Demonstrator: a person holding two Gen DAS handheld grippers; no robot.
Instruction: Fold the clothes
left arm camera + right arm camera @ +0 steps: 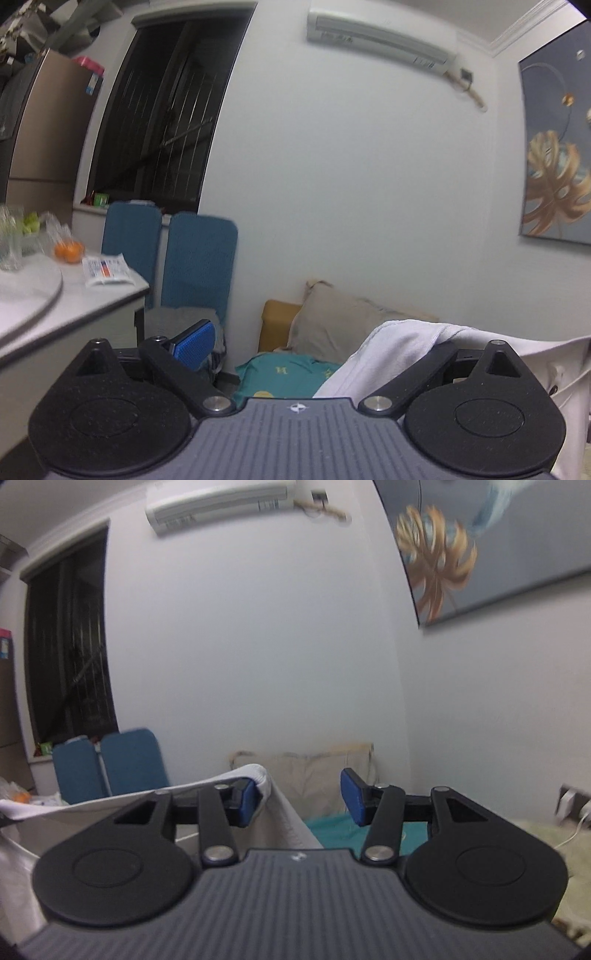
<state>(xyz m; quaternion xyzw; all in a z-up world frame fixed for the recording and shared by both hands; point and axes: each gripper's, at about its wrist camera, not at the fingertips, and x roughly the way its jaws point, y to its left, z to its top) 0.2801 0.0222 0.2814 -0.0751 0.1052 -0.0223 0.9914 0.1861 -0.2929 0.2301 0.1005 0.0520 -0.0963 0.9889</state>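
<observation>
Two wrist cameras are looking forward over two black hand-held grippers in a white-walled room. The left gripper (314, 341) is showing one blue ribbed pad (195, 345) on its left side, while its right finger is lying hidden under a draped white cotton garment with a ribbed hem (399, 354), so whether this claw is gripping the cloth cannot be told. The right gripper (297, 798) is standing with its two blue pads apart, the jaws released and empty in the gap between them; the same white garment is hanging over the outer side of its left pad (247, 803) and stretching away to the left as a taut band, and no clamping shows. Below both grippers one teal printed cloth (284, 373) is lying on the surface. Behind it one beige pillow (343, 325) is leaning against the wall. Two blue upholstered chair backs (199, 258) are standing side by side below one dark barred window (159, 110). One white wall air conditioner (376, 35) is hanging high up, and one framed picture of golden leaves (557, 158) is hanging at the right. At the far left one white table (74, 299) is bearing one orange fruit (68, 251) and one white printed packet (107, 271).
</observation>
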